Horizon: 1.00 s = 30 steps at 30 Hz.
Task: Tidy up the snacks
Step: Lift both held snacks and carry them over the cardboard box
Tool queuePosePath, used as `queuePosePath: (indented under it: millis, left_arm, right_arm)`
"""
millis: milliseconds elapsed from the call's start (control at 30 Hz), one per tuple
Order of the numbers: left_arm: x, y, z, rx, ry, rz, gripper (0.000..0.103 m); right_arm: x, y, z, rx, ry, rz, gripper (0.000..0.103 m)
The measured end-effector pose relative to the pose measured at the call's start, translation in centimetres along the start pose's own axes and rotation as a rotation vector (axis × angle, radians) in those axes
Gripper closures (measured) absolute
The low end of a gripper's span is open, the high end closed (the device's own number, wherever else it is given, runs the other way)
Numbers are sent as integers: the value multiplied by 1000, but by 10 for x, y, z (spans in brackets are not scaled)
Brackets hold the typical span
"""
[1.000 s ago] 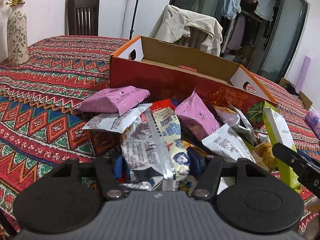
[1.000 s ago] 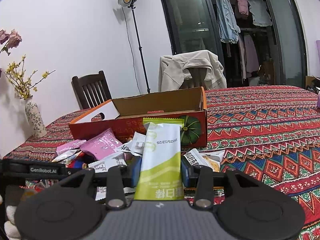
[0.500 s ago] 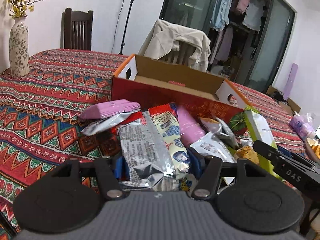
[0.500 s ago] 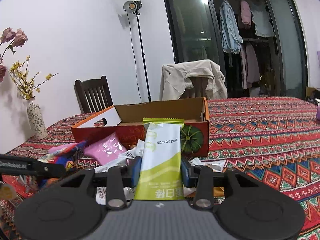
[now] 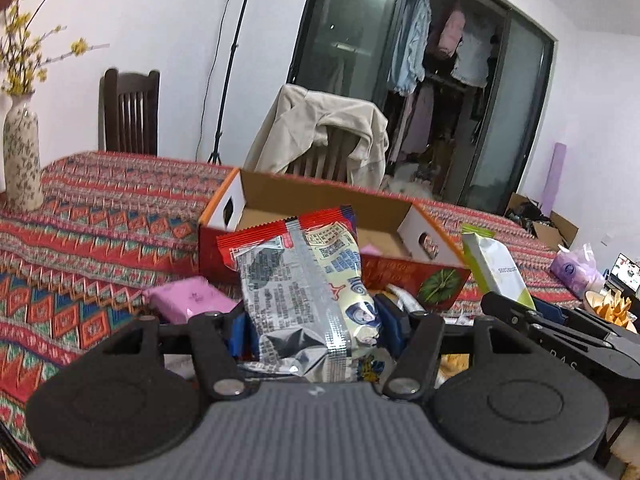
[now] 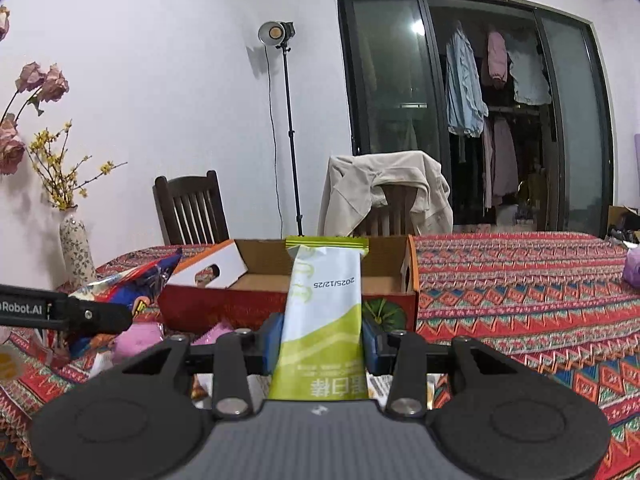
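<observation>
Before the cardboard box [image 5: 320, 204], left claw [image 5: 316, 328] grips a silver-and-red snack packet [image 5: 304, 280]; right claw [image 6: 322, 340] grips a green-and-white sachet [image 6: 324, 312].

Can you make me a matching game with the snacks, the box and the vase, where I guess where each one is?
Things:
1. green and white packet
2. red and silver packet
3. pink packet
4. vase

Places:
A. lying on the tablecloth in front of the cardboard box
B. held in the left gripper
C. standing at the table's far left
D. held in the right gripper

Pairs: 1-D, 2-B, 3-A, 4-C
</observation>
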<state>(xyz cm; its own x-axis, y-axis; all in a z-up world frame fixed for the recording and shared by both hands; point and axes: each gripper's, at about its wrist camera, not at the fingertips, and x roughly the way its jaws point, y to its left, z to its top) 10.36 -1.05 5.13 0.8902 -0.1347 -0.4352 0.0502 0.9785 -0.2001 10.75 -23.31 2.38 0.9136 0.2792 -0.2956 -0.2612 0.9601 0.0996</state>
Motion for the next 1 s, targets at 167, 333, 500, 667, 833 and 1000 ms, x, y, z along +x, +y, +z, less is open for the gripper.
queuePosePath:
  millis: [167, 333, 500, 667, 833, 1000]
  left_arm:
    - [2, -7, 20, 19, -44, 3, 40]
    - [14, -11, 44, 25, -71, 4, 40]
    - [31, -15, 66, 34, -82, 12, 40]
    - [52, -19, 85, 41, -92, 29, 40]
    - [77, -20, 98, 37, -88, 41, 40]
    - [108, -17, 106, 32, -73, 73, 40]
  right_arm:
    - [1, 2, 16, -11, -26, -4, 64]
    - [9, 1, 36, -16, -49, -11, 64]
    - [25, -4, 55, -15, -62, -20, 64]
    - [48, -6, 70, -13, -60, -28, 64]
    - [79, -9, 82, -13, -47, -36, 64]
    - [112, -13, 89, -3, -29, -45, 64]
